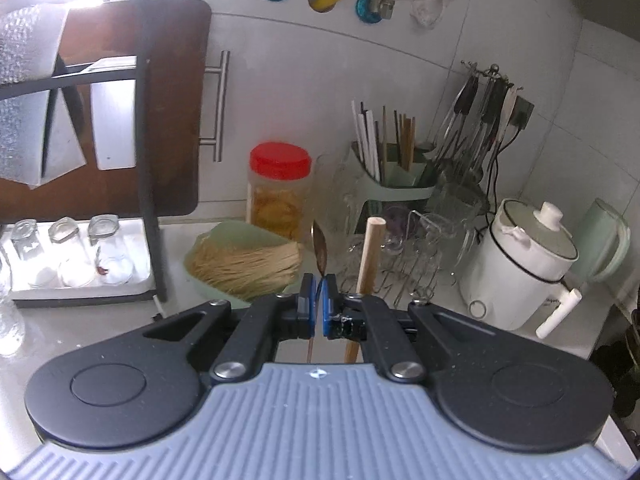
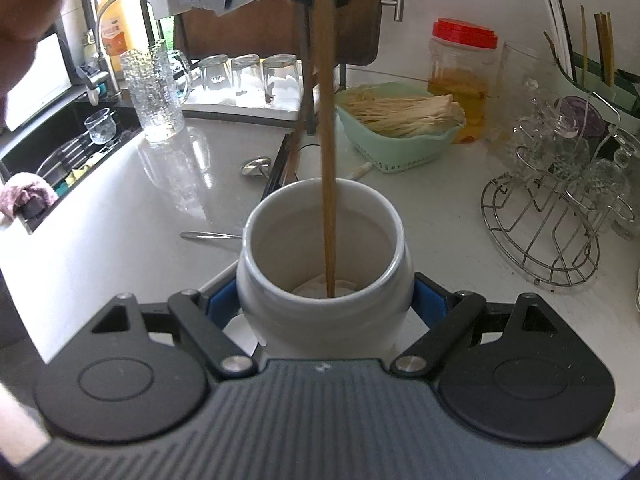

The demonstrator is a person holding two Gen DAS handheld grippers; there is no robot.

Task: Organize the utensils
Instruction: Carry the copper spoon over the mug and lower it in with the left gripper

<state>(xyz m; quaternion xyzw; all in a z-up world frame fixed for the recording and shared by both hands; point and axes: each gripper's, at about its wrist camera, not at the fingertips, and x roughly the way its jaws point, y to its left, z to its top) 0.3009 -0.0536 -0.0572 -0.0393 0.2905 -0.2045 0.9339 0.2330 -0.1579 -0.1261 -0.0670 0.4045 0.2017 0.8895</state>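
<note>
My left gripper (image 1: 319,298) is shut on a thin brown spoon (image 1: 320,250), bowl end up, handle running down below the pads. A light wooden stick (image 1: 370,256) stands just right of it. My right gripper (image 2: 326,304) is shut on a white ceramic jar (image 2: 324,264), one blue pad on each side. A brown wooden handle (image 2: 326,120) comes down from above into the jar and reaches its bottom. Two metal spoons (image 2: 256,167) (image 2: 208,235) lie on the white counter (image 2: 120,208) behind the jar.
A green basket of dried noodles (image 2: 400,124) and a red-lidded jar (image 2: 460,76) stand behind. A wire rack with glasses (image 2: 556,208) is right. A green chopstick caddy (image 1: 394,168), hanging utensils (image 1: 476,120) and a white electric pot (image 1: 520,268) are back right. The sink (image 2: 60,148) is left.
</note>
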